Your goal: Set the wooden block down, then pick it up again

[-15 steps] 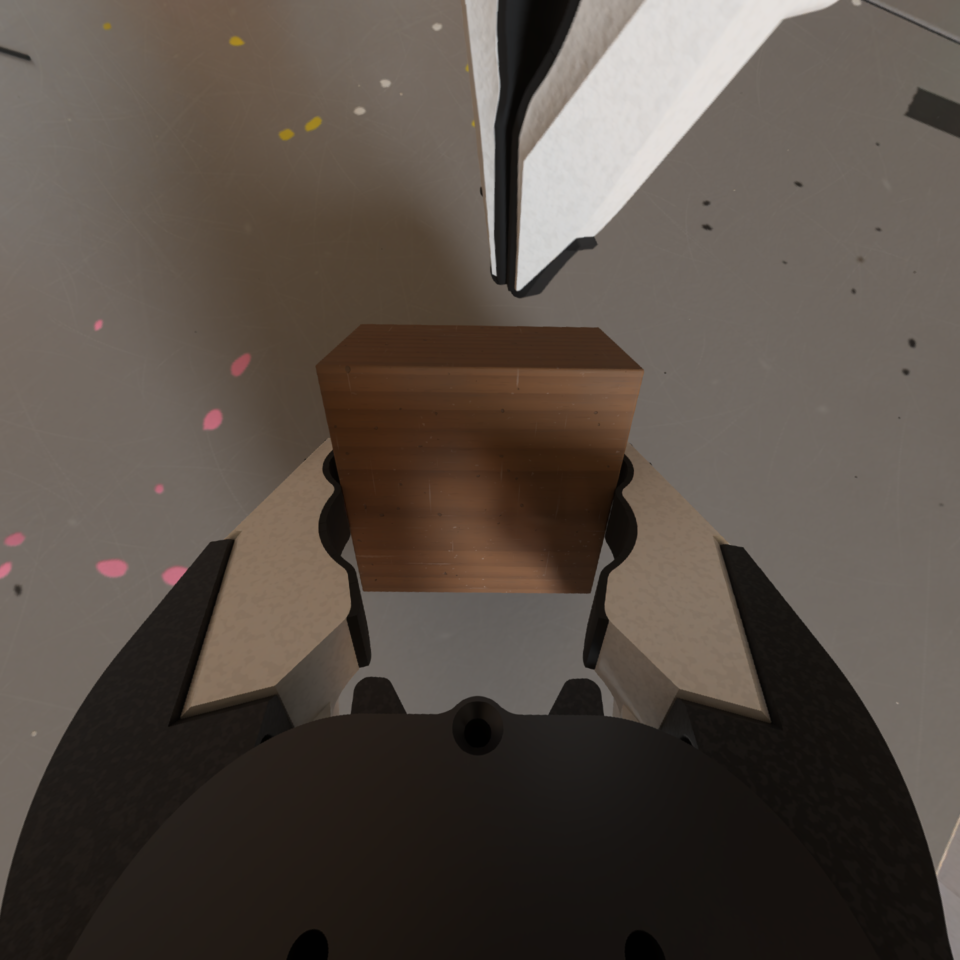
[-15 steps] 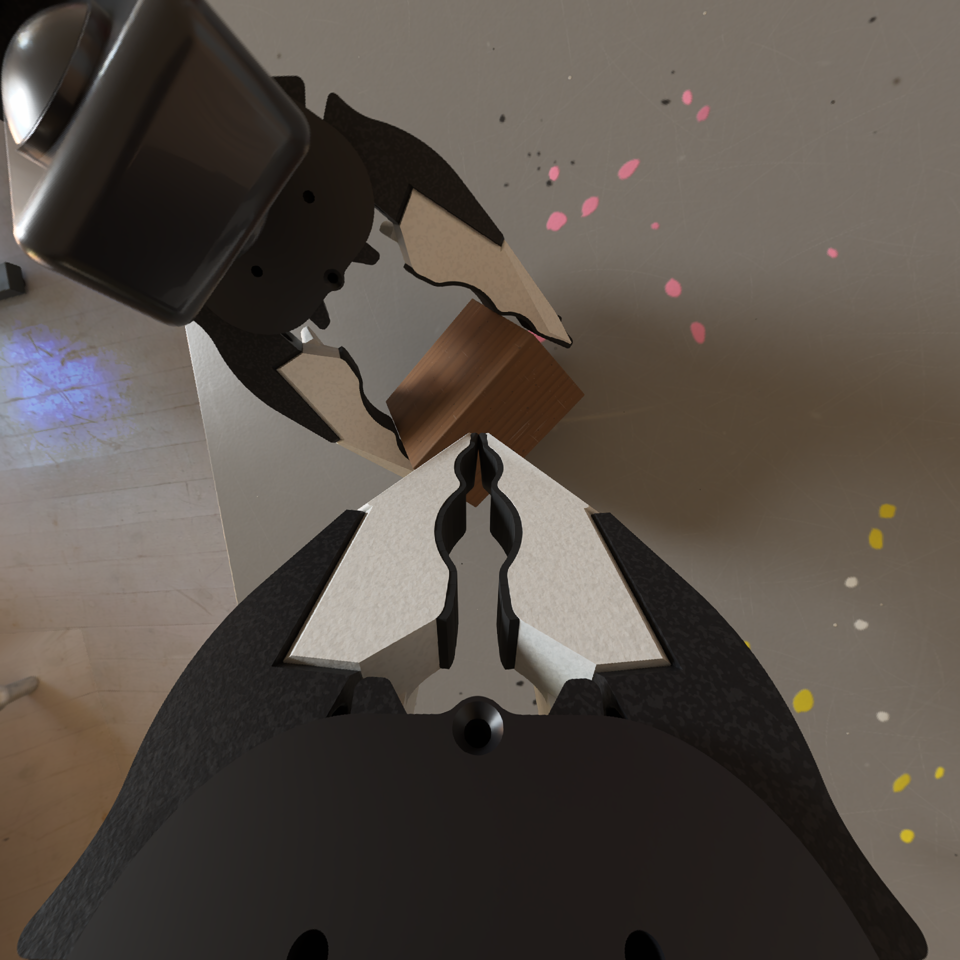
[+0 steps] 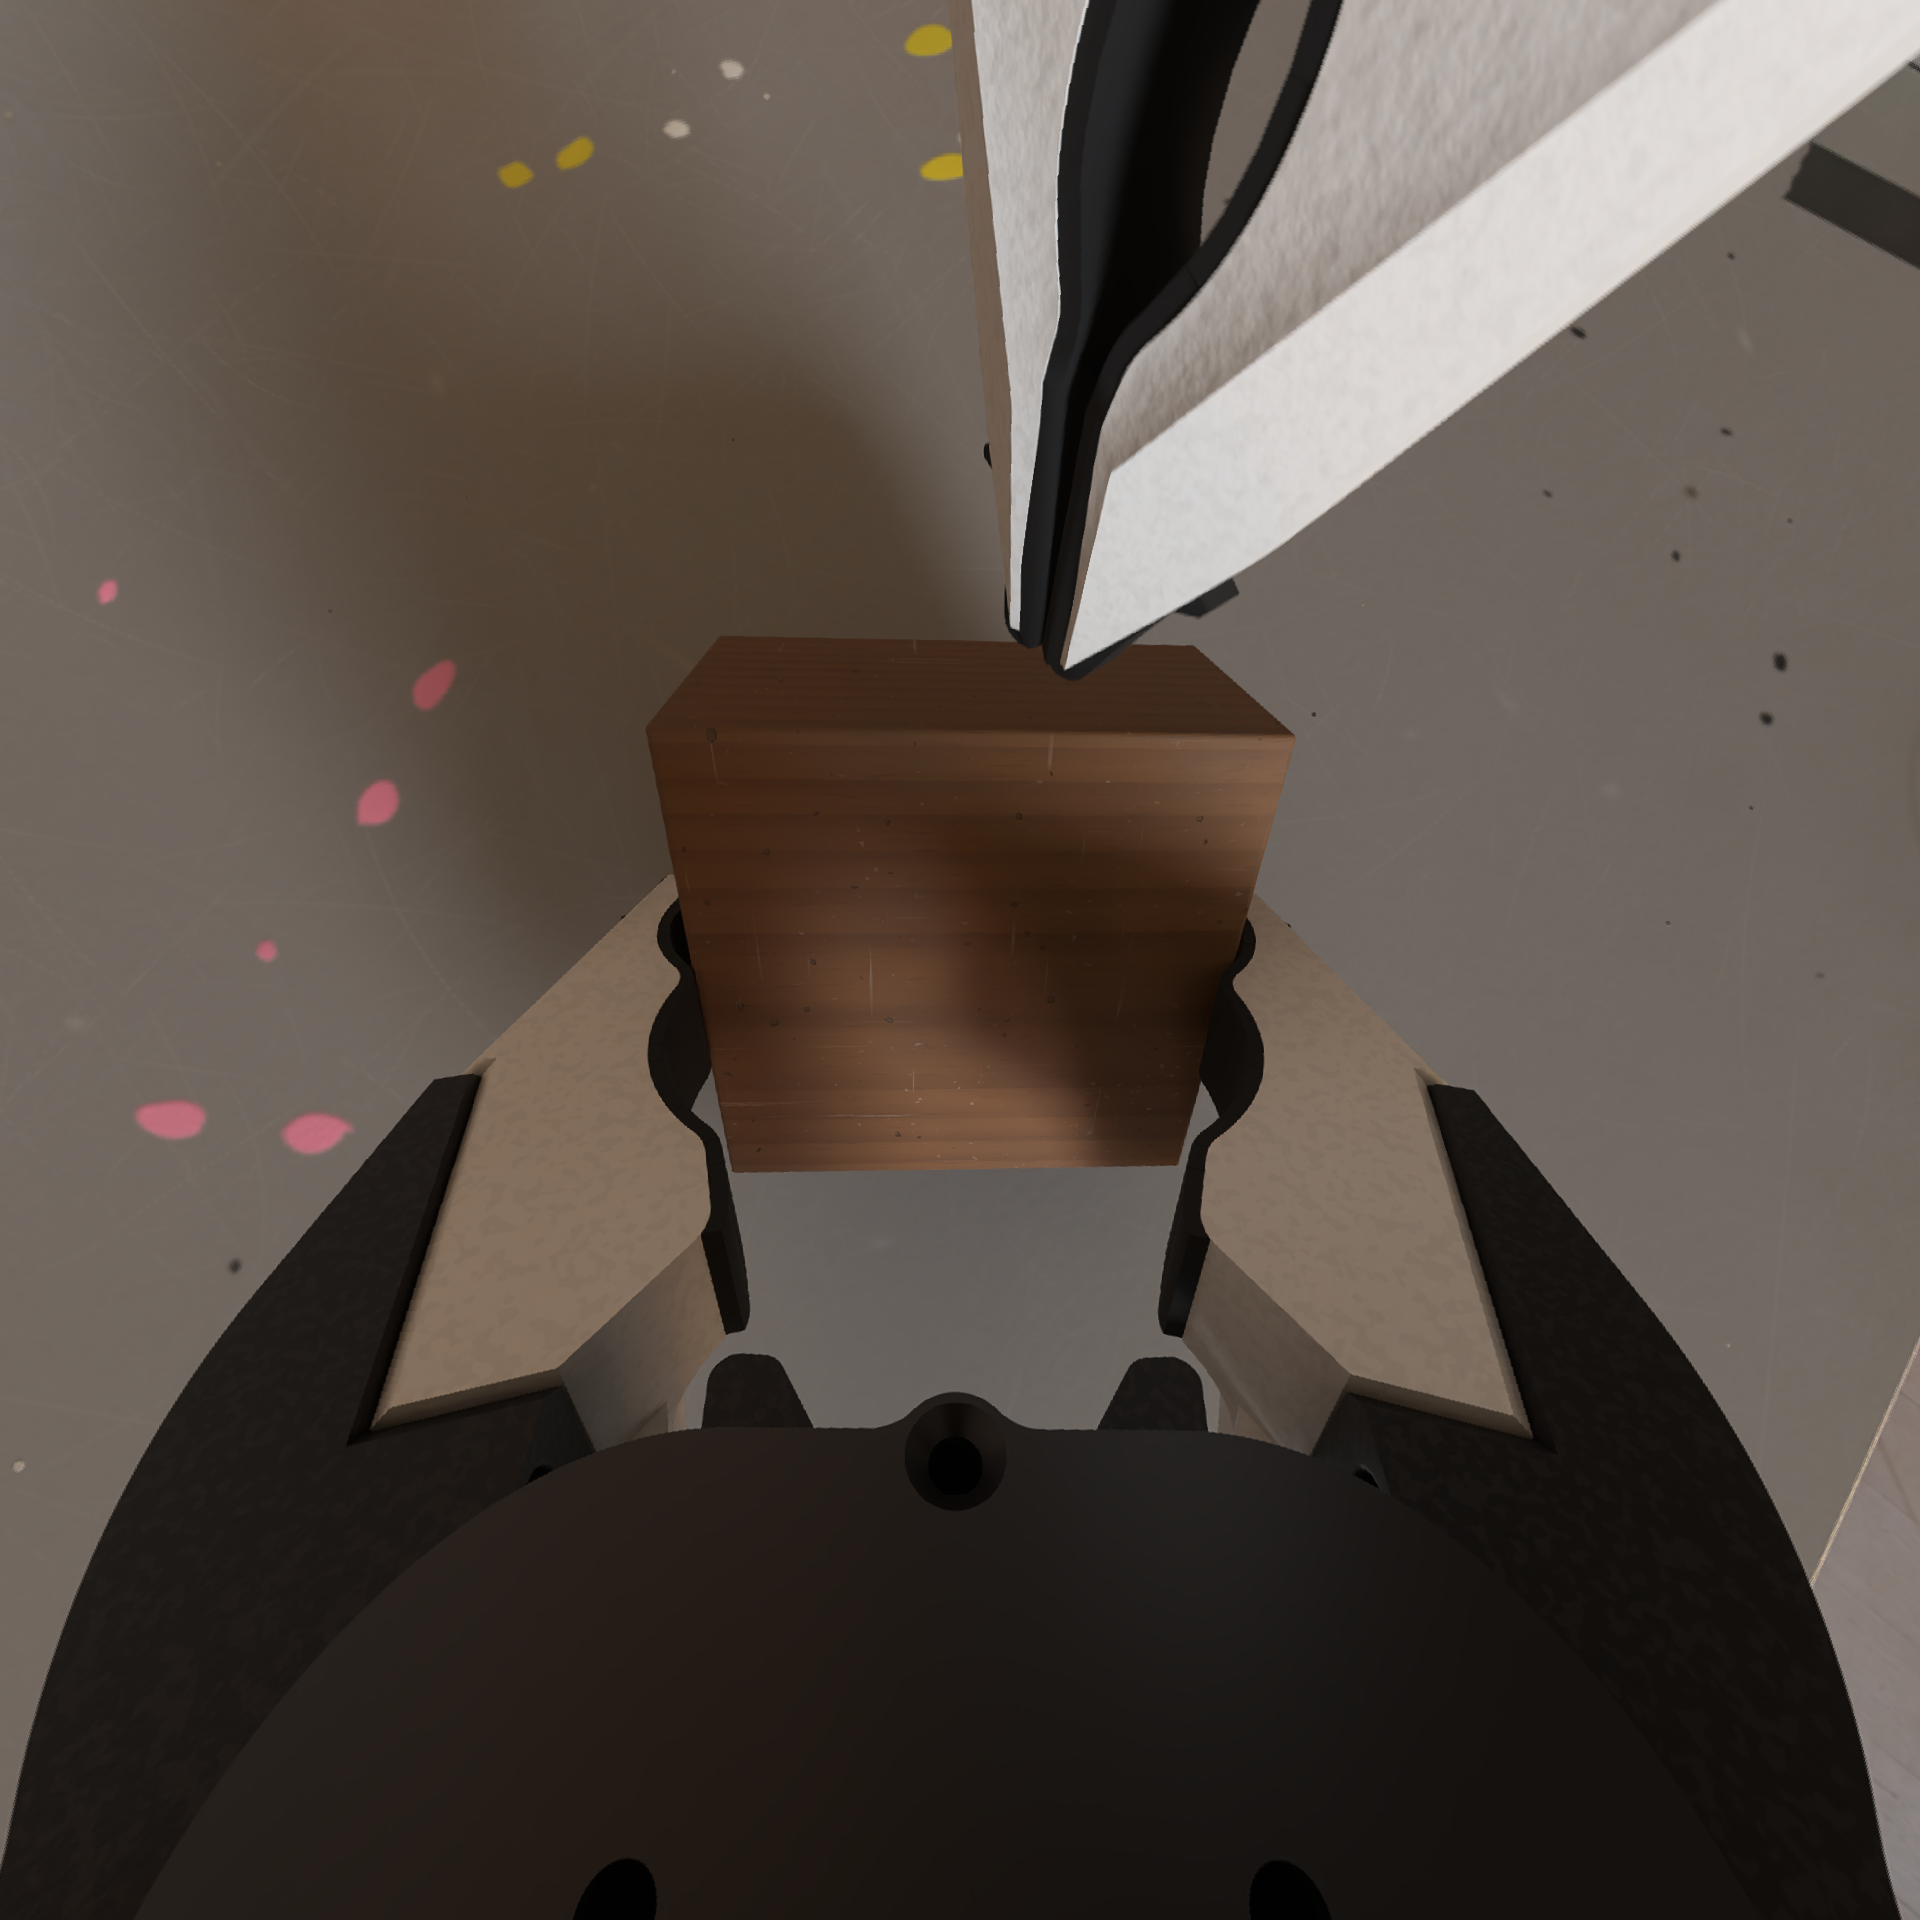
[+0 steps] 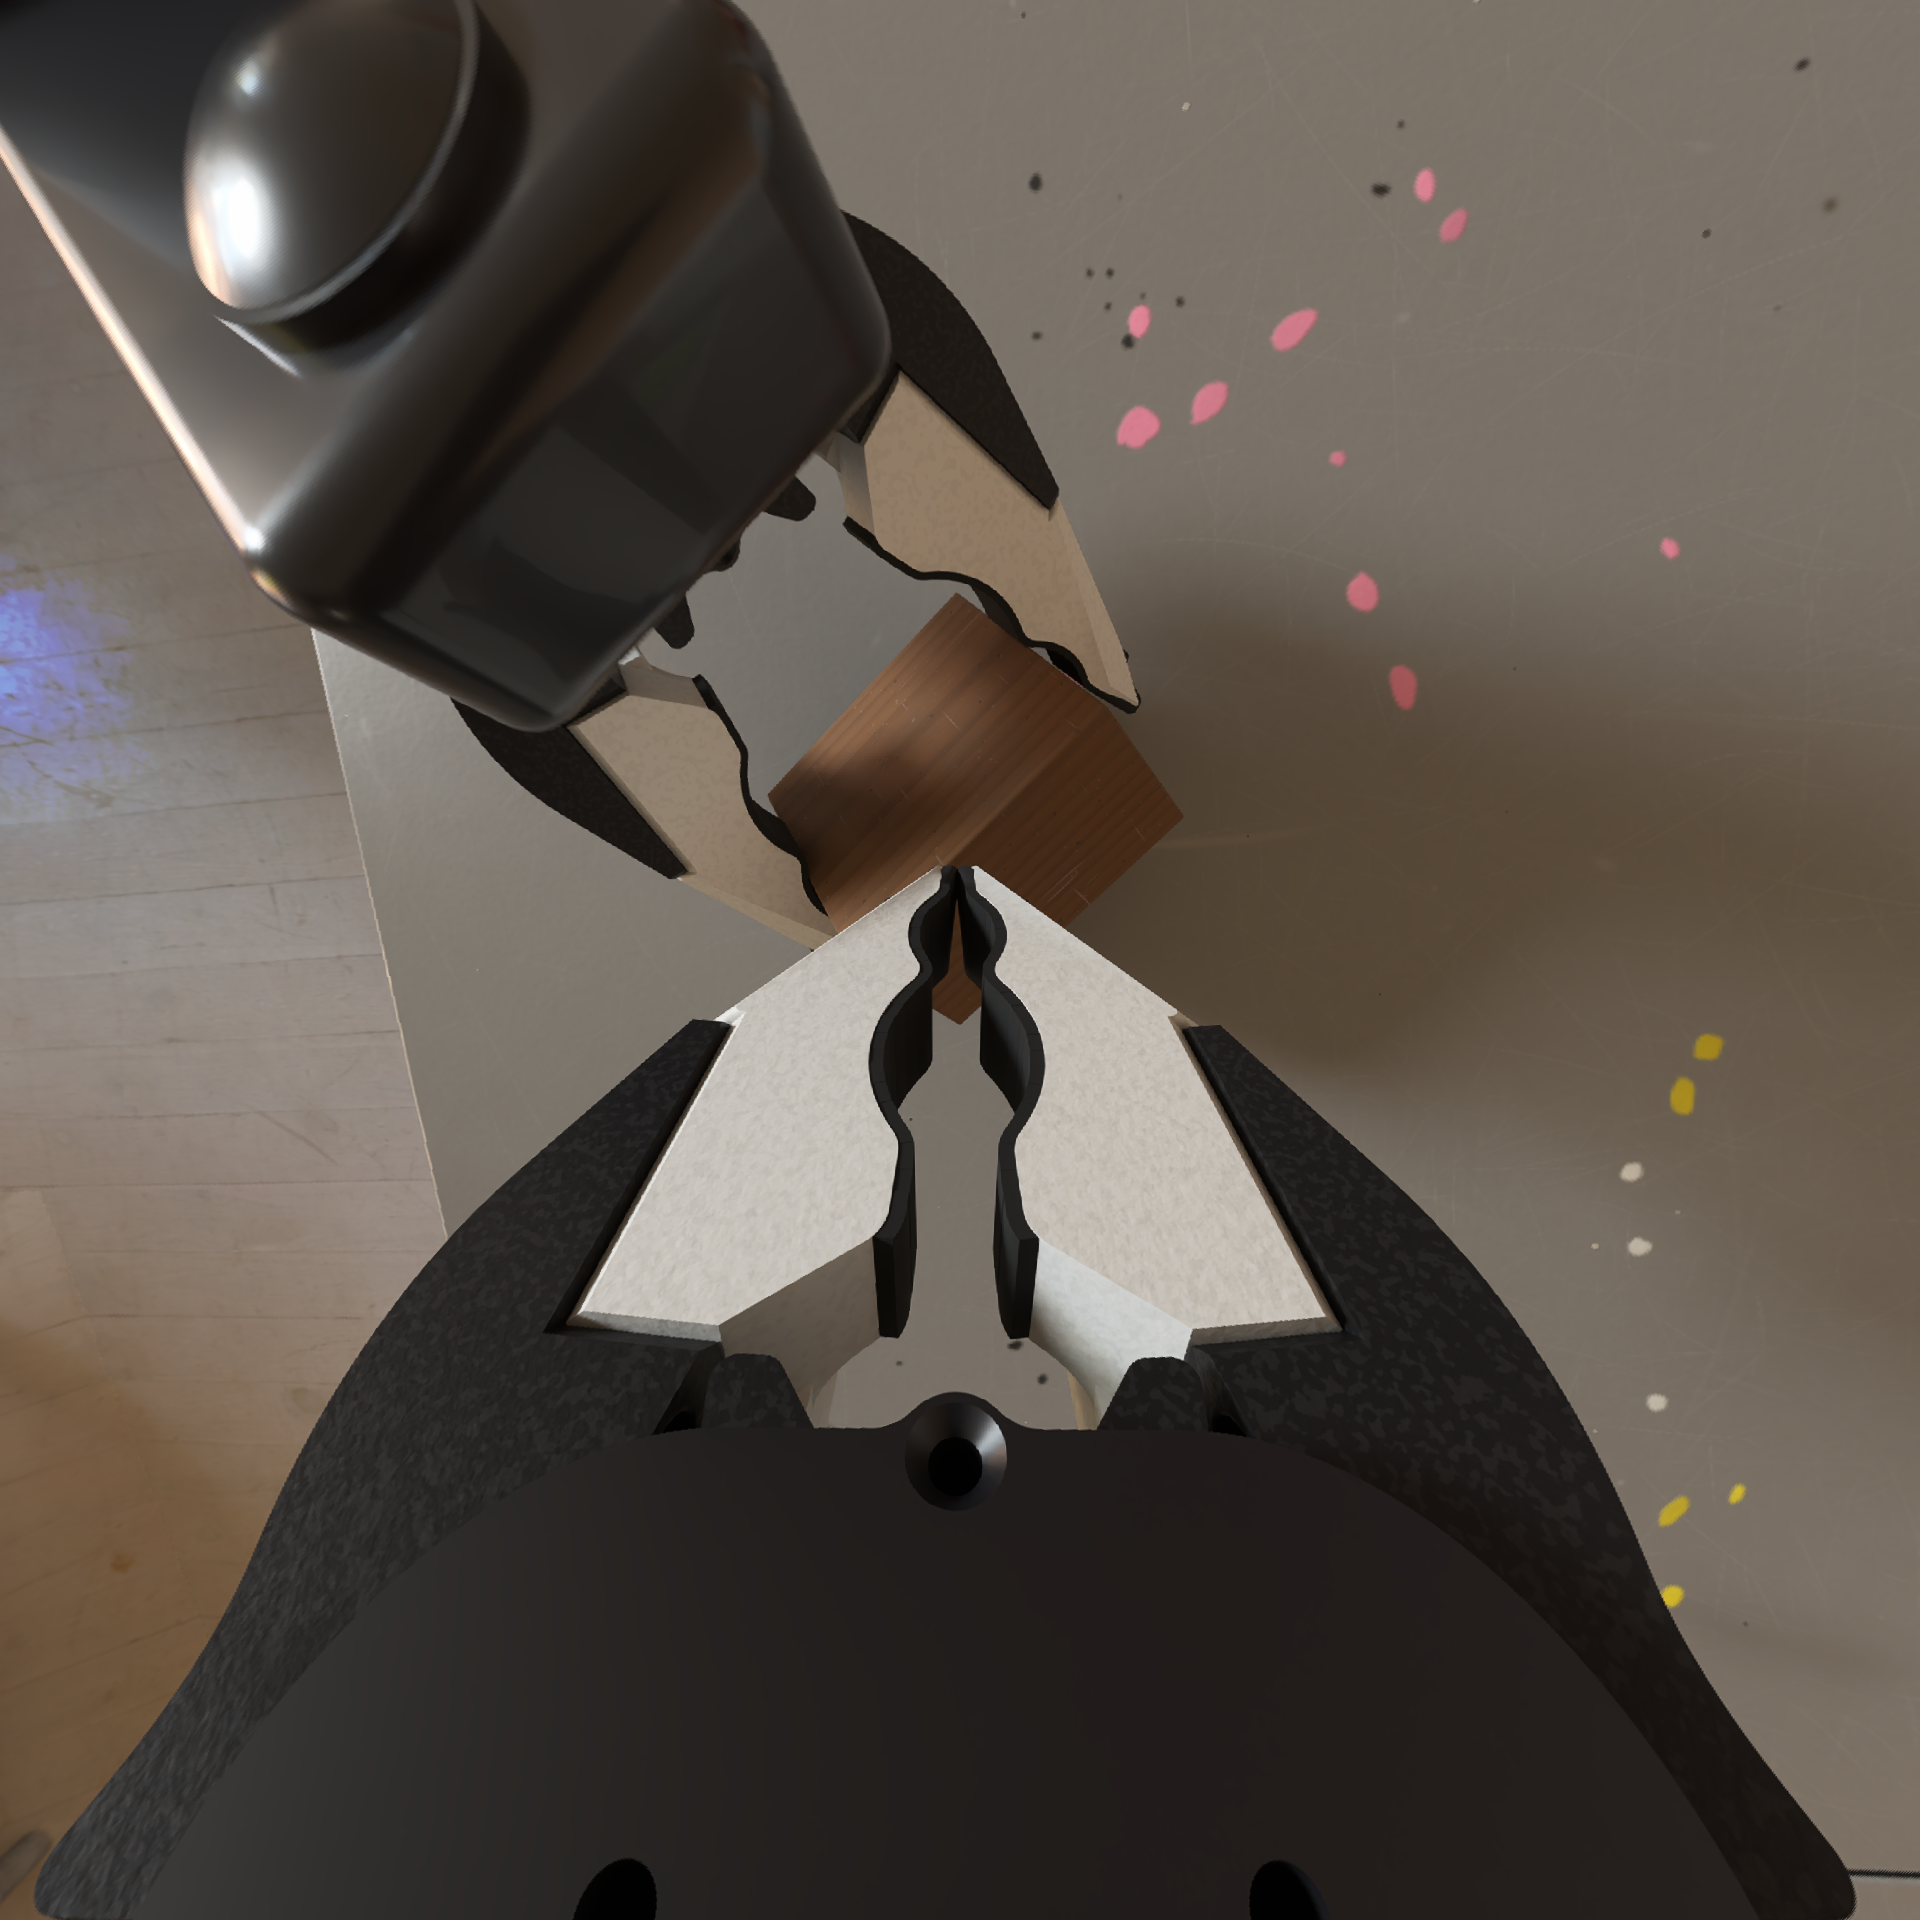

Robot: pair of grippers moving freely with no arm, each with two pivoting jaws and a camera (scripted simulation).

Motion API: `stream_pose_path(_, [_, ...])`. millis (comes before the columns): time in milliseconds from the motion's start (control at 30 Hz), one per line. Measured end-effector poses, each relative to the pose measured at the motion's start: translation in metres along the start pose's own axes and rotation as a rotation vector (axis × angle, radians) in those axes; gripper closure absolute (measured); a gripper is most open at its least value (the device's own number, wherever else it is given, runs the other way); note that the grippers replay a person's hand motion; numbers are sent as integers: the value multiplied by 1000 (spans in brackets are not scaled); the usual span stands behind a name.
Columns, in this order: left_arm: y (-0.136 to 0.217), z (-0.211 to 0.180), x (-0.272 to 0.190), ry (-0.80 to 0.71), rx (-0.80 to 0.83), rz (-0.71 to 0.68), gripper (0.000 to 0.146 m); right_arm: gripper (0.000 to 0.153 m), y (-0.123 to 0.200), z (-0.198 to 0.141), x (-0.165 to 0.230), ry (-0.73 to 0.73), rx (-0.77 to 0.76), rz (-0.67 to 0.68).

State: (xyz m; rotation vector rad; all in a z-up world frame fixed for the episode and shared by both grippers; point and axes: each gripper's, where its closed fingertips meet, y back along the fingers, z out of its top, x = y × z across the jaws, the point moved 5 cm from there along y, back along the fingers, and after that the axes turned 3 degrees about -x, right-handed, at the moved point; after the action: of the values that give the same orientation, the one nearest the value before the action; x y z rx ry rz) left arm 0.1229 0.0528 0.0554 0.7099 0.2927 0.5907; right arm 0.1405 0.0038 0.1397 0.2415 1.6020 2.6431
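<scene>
Left claw [image 3: 961,914] at the frame's centre grips the wooden block [image 3: 966,914] by its sides above the grey table [image 3: 312,416]. Beyond it, upper right, the right claw [image 3: 1044,649] hangs pinched together, empty. Judging so, nothing is set down yet.

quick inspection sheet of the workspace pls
surface: grey table with pink, yellow, white and black paint specks
job's things: block, brown wood, between the left gripper's pads
clutter: nothing seen
grippers: left gripper shut on the block's sides; right gripper shut and empty, tips close to the block, contact unclear
cables: nothing seen
surroundings: pale plank floor beyond the table edge
</scene>
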Motion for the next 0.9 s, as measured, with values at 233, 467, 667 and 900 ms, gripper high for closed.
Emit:
stream_pose_path(233, [-1,0,0,-16,22,-2,47,153,-2,-4,4,-36,-24,20])
stream_pose_path(467, [-3,-1,-2,-63,39,4,45,153,-2,-10,9,-51,-35,6])
stream_pose_path(667, [-4,0,-2,-79,44,-7,45,153,-2,-12,9,-52,-63,0])
stream_pose_path(900, [-2,-2,-6,-104,0,11,45,153,34,-15,-5,-166,-313,18])
